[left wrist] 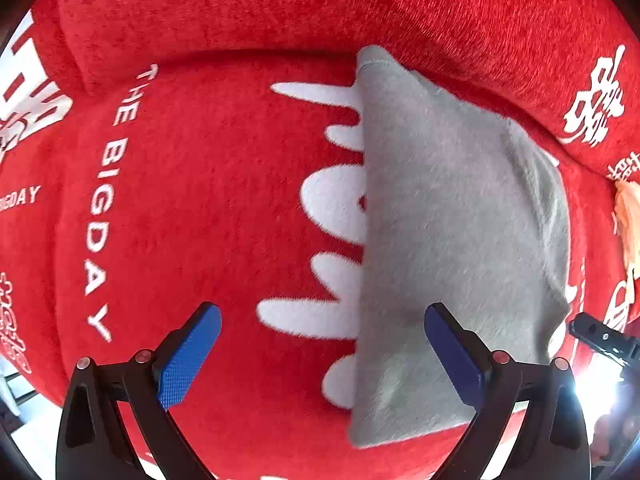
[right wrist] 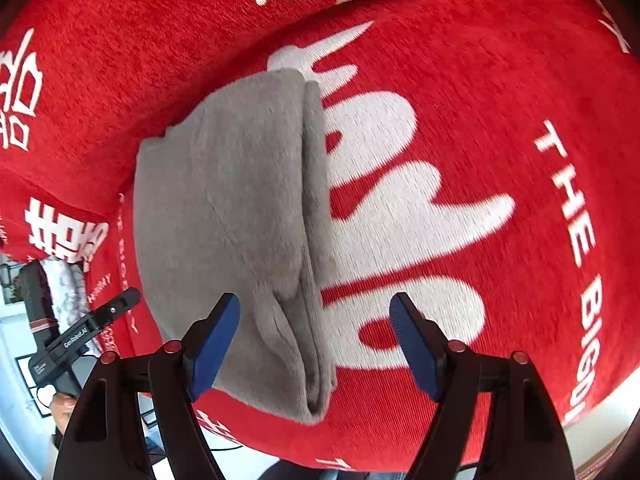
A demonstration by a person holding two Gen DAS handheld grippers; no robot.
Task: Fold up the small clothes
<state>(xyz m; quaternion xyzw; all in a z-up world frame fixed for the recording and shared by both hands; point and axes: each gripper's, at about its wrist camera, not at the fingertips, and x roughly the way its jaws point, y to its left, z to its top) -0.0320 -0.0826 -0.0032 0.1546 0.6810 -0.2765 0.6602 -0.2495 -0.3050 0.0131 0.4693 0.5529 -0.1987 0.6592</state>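
A grey garment [left wrist: 452, 220], folded into a long narrow stack, lies on a red seat cushion [left wrist: 208, 200] with white lettering. My left gripper [left wrist: 324, 356] hangs open above the cushion. Its right pad [left wrist: 456, 356] is over the garment's near left part and its left pad is over bare cushion. In the right wrist view the garment [right wrist: 232, 220] shows its layered folded edge on the right side. My right gripper [right wrist: 316, 344] is open above that edge near the garment's close end, and nothing is pinched. The left gripper [right wrist: 80, 340] shows at the lower left.
The red backrest [left wrist: 360, 8] rises behind the garment. A pale orange item [left wrist: 628, 220] lies at the right edge. A patterned cloth [right wrist: 64, 292] and a hand [right wrist: 64, 404] show past the cushion's left end. The cushion's front edge [right wrist: 600, 400] drops off nearby.
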